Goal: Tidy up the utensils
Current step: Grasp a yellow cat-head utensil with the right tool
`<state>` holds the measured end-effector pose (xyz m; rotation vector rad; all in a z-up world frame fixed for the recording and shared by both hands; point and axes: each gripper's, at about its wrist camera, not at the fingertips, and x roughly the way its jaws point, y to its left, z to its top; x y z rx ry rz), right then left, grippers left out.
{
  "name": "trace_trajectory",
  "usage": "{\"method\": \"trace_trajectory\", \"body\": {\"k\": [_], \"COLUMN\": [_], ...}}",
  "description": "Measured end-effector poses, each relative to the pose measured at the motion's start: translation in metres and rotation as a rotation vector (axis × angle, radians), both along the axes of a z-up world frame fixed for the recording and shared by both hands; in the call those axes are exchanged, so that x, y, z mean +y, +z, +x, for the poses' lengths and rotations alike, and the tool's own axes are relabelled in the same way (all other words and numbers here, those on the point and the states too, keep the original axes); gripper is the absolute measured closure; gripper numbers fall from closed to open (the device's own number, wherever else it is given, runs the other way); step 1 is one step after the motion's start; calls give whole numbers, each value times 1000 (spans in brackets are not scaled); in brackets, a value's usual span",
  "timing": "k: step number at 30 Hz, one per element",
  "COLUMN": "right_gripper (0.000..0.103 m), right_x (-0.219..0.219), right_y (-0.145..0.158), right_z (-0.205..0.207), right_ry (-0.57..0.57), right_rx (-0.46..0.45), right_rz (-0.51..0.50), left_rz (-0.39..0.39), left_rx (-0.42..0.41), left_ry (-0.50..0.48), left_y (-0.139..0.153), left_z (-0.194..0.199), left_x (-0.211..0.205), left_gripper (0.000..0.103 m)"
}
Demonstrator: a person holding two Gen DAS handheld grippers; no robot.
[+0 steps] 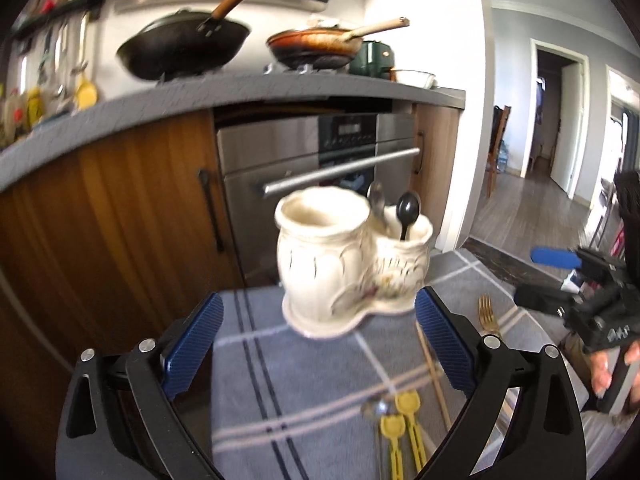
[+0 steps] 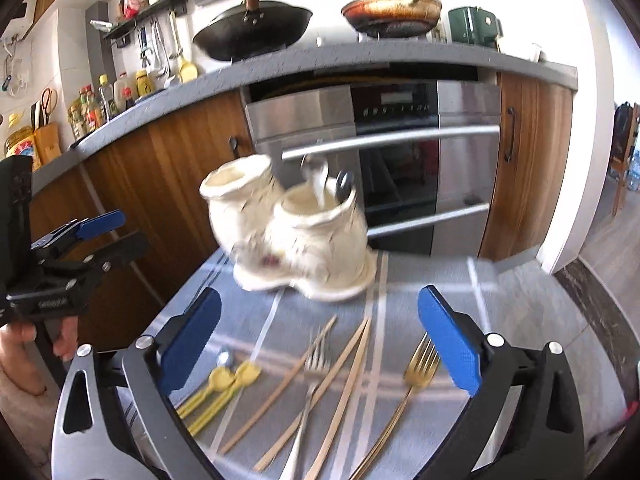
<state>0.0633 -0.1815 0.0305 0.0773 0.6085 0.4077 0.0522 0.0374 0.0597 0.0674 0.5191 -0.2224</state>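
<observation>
cream ceramic double-pot holder [image 2: 296,236]: 1 | yellow plastic spoons [image 2: 224,384]: 2 | bamboo chopsticks [image 2: 340,384]: 3 | gold metal fork [image 2: 416,372]: 1 | left gripper [image 1: 320,344], right gripper [image 2: 320,340]: jaws apart, empty

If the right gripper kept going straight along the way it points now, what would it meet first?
Probably the cream two-pot ceramic utensil holder, which stands ahead between the open right gripper fingers. Depth is unclear; pointing downward, it might touch the grey checked cloth first.
</observation>
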Motion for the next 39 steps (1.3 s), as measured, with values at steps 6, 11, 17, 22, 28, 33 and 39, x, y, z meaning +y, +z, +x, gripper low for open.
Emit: {"method": "trace_trajectory", "body": {"k": [6, 11, 17, 22, 28, 33, 39], "right_gripper": [6, 6, 26, 49, 68, 69, 77], "right_x": [25, 47, 75, 90, 104, 116, 112], "right_y": [-28, -52, -76, -89, -99, -100, -102], "right_z": [-21, -28, -30, -28, -21, -23, -21], "right_ry": [55, 111, 181, 213, 215, 219, 223], "right_rx": [84, 120, 190, 244, 286, 268, 290], "right_rz": [-11, -47, -88, -95, -123, -190, -209], "left_rz": [19, 50, 49, 54, 48, 45, 43], "left_rx": [97, 150, 178, 179, 187, 187, 187], "left_ry": [-11, -39, -20, -41, -58, -61, -60], "left_y": [-29, -52, -65, -68, -71, -71, -71], "left_z": [-3, -6, -1, 0, 1, 1, 1], "left_x": [4, 6, 17, 18, 18, 18, 20], "left_gripper": [6, 6, 6, 6, 6, 6, 6]}}
